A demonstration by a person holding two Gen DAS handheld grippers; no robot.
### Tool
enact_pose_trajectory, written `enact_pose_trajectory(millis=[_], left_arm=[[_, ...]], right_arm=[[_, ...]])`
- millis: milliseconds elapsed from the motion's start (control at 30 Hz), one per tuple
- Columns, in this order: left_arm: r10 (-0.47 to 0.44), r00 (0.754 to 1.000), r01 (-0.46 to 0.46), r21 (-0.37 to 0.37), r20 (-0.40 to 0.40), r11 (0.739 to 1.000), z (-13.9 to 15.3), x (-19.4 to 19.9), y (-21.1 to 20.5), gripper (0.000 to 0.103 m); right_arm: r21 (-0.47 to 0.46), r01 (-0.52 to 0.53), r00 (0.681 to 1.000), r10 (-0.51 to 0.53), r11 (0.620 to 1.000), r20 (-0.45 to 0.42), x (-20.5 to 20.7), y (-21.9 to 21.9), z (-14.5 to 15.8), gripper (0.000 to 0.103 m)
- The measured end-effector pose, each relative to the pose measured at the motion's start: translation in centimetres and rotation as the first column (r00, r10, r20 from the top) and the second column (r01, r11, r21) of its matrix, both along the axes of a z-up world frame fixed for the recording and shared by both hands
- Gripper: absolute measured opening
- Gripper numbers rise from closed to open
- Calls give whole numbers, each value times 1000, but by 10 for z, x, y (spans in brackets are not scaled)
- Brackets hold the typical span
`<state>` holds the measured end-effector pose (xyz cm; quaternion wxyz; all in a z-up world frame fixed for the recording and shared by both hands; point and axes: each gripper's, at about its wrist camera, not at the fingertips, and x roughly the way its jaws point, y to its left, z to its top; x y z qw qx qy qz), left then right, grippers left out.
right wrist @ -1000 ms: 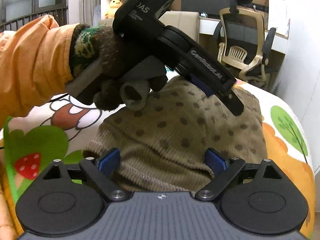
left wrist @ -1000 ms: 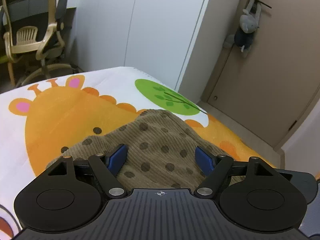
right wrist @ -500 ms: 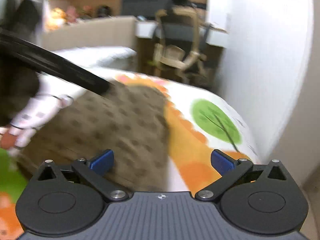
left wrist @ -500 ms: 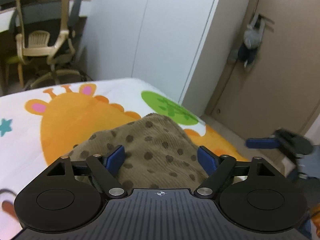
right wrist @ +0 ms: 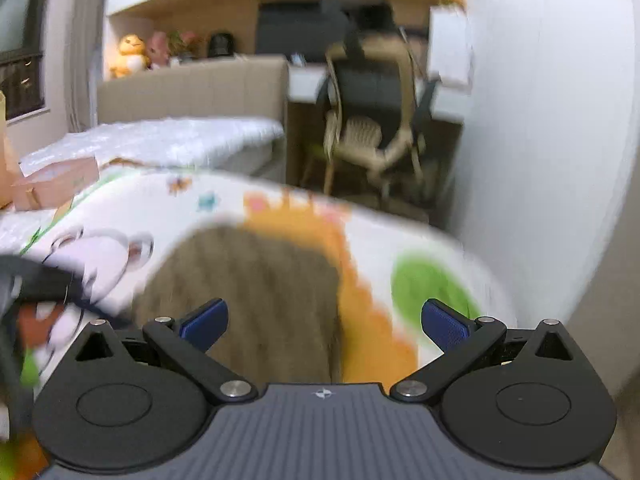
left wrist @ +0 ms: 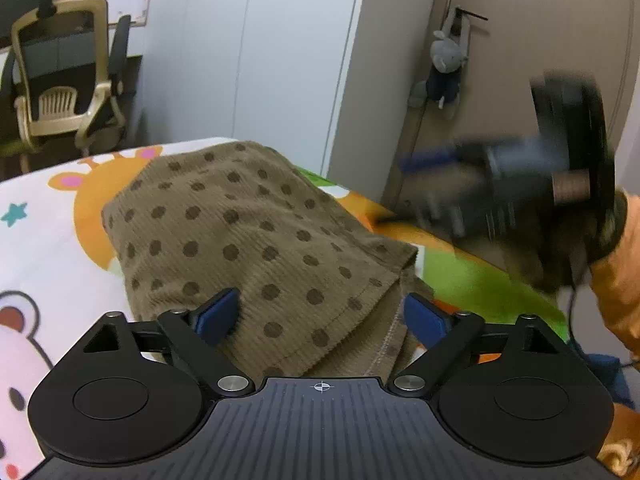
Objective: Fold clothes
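Note:
A brown corduroy garment with dark dots lies folded on a cartoon-print sheet. My left gripper is open, its blue pads on either side of the garment's near hem. My right gripper is open and empty over the garment's near edge, which is blurred in the right wrist view. The right gripper also shows blurred in the left wrist view, held in the air to the right of the garment.
A desk chair stands past the bed's far edge. White wardrobe doors and a brown door with a hanging plush toy are beyond the bed. A cardboard box lies on the bed at left.
The right gripper has swung away from the garment to the right and up. The left gripper has pulled back and turned, so more of the folded garment shows. Both stay open.

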<state>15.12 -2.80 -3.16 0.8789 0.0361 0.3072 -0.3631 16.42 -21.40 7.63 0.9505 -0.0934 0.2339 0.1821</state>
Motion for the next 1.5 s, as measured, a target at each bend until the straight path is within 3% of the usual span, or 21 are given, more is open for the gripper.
enact_pose_trajectory(millis=[100,167,267,400,467,567,633,667,900,1033,1200,1300,1400,1500], left_arm=[[6,1000,-6,14,9,1000,-1,-2,-2,94],[10,1000,-10,10,3,1000,-1,-4,0,94],[15,1000,-15,-14,-17,1000,6,-9,12,94],[82,995,-87,-102,-57,991,15,-5,50,94],[160,981,-174,-136,-111,975,12,12,69,95],[265,929,-324,-220,-259,920,-3,50,92,94],[278,895,-381,-276,-349,882,-16,74,102,94],[268,890,-387,-299,-368,872,-21,83,103,94],[173,888,-343,-364,-426,866,-44,108,80,91],[157,902,-324,-393,-401,861,-42,105,75,89],[174,917,-338,-466,-358,818,-33,102,111,87],[277,898,-414,-439,-343,798,-30,105,149,87],[398,849,-519,-409,-347,751,-27,111,204,87],[523,791,-611,-364,-317,703,-17,122,255,86]], right_arm=[[-82,-7,1000,9,997,23,47,33,-1,103],[-138,28,999,-33,990,-40,83,44,-21,103],[-153,87,985,-108,984,-135,108,30,-54,103],[-189,173,965,-205,966,-163,88,-5,-65,103],[-204,172,967,-205,964,-151,66,-15,-64,103],[-114,137,981,-151,984,-125,27,-24,-48,103],[-48,100,986,-105,994,-133,9,-25,-40,103],[-28,80,986,-83,996,-141,2,-23,-38,103],[-192,29,991,-53,981,-122,6,13,-71,103],[-191,29,995,-47,981,-89,19,28,-73,103],[-180,-29,998,18,983,-61,48,84,-75,102],[-189,-95,995,89,977,-41,74,144,-75,102],[-205,-171,985,167,964,-33,107,207,-75,102],[-187,-184,983,178,965,-48,139,252,-74,102]])
